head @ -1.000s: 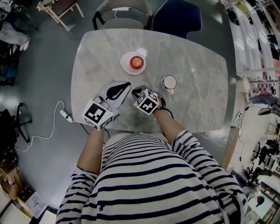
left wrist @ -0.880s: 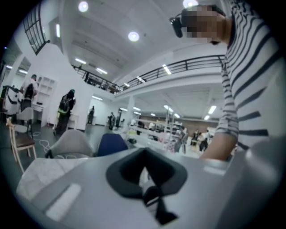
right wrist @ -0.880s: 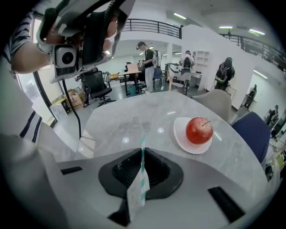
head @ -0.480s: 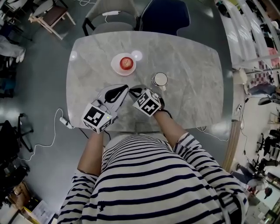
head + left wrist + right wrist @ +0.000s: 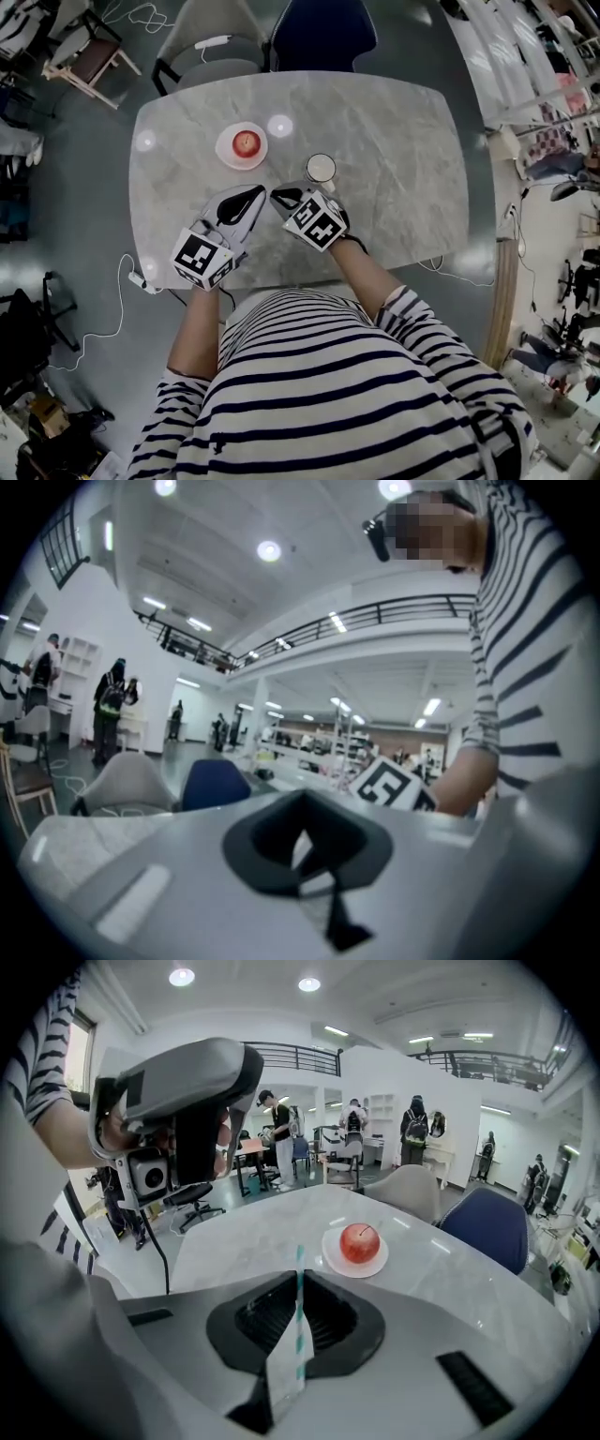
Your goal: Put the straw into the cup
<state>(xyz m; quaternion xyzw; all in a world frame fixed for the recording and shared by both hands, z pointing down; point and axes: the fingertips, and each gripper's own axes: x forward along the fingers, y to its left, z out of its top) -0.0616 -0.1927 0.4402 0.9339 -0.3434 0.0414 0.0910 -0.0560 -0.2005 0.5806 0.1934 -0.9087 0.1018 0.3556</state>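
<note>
My right gripper (image 5: 298,1314) is shut on a white straw (image 5: 299,1283) with teal stripes. The straw's lower part is still in its white paper wrapper (image 5: 281,1372). In the head view that gripper (image 5: 281,198) hovers over the table's near side, just short of the white cup (image 5: 321,169). My left gripper (image 5: 253,197) points at it, tip to tip. In its own view the left gripper (image 5: 305,844) has its jaws together with a thin pale strip (image 5: 317,878), seemingly wrapper paper, pinched between them.
A red apple (image 5: 359,1242) sits on a white plate (image 5: 225,150) left of the cup on the marble table (image 5: 394,141). Two chairs (image 5: 319,37) stand at the far side. A cable (image 5: 103,309) lies on the floor at the left. Several people stand in the background.
Both grippers have stayed tip to tip and drifted slightly together. The right one has lifted and tilted with the straw. The head camera has shifted, so the table sits further left in view.
</note>
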